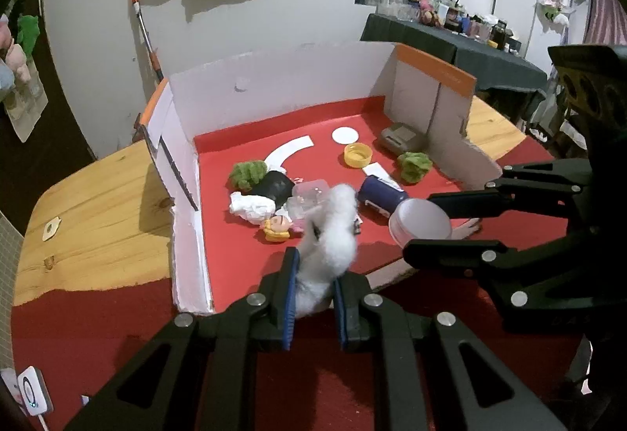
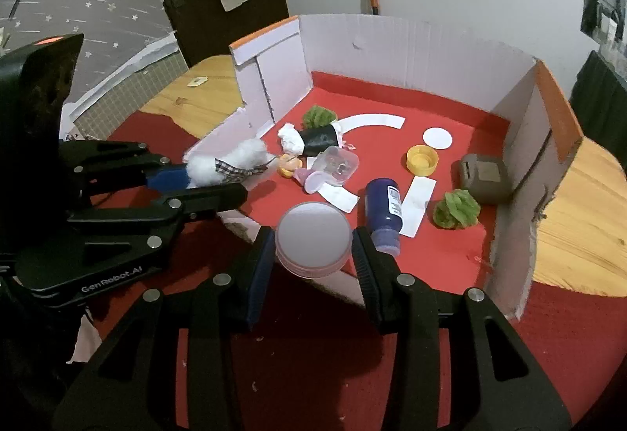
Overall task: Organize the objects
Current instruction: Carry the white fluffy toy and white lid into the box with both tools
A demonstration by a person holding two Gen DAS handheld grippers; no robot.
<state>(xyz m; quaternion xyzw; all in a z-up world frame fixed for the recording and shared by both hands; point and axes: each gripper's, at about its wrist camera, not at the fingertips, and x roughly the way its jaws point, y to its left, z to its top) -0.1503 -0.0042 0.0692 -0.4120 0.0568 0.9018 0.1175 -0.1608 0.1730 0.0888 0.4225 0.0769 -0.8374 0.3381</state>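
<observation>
My left gripper [image 1: 313,266] is shut on a fluffy white plush toy [image 1: 333,235] with a checked scarf, held over the front edge of the open cardboard box [image 1: 274,78]; the toy also shows in the right wrist view [image 2: 231,160]. My right gripper [image 2: 313,235] is shut on a round pale-pink lid [image 2: 313,239] at the box's front edge; the lid shows in the left wrist view [image 1: 421,221] too. On the box's red floor lie a blue bottle [image 2: 386,207], a yellow cap [image 2: 421,158], a clear plastic container [image 2: 337,164] and a small doll figure [image 2: 288,164].
Two green pom-poms [image 2: 456,209] [image 2: 319,115], a black roll with white paper [image 2: 317,137], a grey-brown case [image 2: 482,176] and white paper pieces [image 2: 437,137] lie in the box. The box stands on a wooden table [image 2: 580,203] with red cloth [image 2: 313,352]. A smart plug [image 1: 33,390] sits at front left.
</observation>
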